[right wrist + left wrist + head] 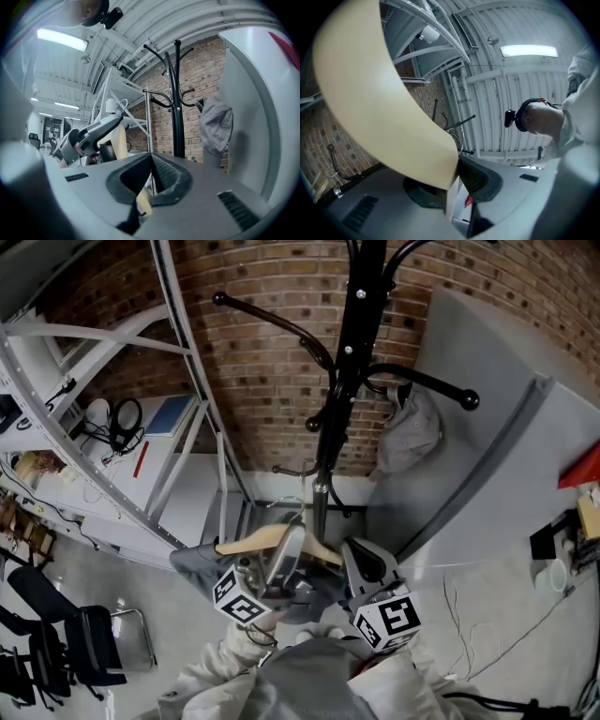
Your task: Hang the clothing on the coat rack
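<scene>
A black coat rack (347,362) stands against the brick wall, and a grey garment (410,432) hangs from one of its right hooks. Low in the head view, a wooden hanger (258,540) carries grey clothing (192,563) that droops at its left end. My left gripper (281,568) is shut on the hanger's arm, which fills the left gripper view as a broad cream curve (370,103). My right gripper (361,563) is shut on the hanger's other end, a sliver of wood (143,199) showing between its pads. Both grippers sit below the rack's hooks, near the pole (177,93).
A metal shelving frame (112,427) leans along the left. A grey panel (497,456) stands to the right of the rack. A black chair (84,643) is at the lower left, and cables trail over the floor at the lower right (487,643).
</scene>
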{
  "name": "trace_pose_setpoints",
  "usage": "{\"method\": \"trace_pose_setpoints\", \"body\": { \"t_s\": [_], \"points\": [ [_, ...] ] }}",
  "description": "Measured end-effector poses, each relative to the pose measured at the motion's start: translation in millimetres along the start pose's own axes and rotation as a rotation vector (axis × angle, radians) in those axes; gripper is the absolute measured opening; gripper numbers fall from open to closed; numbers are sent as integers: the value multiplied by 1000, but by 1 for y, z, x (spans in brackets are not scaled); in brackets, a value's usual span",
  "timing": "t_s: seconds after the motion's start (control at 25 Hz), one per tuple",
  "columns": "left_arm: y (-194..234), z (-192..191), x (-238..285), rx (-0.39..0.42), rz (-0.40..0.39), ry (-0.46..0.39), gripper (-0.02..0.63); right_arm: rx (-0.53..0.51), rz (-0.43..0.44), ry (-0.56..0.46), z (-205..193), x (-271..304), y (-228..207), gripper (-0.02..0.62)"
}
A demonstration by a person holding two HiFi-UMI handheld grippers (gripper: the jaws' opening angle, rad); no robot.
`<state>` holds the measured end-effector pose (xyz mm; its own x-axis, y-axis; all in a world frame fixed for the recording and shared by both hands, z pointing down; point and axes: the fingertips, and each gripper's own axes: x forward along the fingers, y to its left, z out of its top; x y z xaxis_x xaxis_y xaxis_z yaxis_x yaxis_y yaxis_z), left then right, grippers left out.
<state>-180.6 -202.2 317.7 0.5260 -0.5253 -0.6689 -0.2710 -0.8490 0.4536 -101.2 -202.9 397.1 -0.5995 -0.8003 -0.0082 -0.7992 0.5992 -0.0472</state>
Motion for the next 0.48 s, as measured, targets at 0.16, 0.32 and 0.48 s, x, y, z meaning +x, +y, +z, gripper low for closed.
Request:
{"method": "trace_pose_setpoints", "body": {
  "t_s": [0.16, 0.32, 0.48],
  "points": [
    [5, -5, 12, -2, -7, -2, 91, -12, -2, -9, 5, 2, -14, 25],
    [5, -10, 29, 0, -30, 4, 91, -22, -19, -20, 12, 4, -29, 25],
    [5, -13, 44, 11, -53, 8, 91, -36, -29, -43, 22, 5, -43, 25]
  ]
}}
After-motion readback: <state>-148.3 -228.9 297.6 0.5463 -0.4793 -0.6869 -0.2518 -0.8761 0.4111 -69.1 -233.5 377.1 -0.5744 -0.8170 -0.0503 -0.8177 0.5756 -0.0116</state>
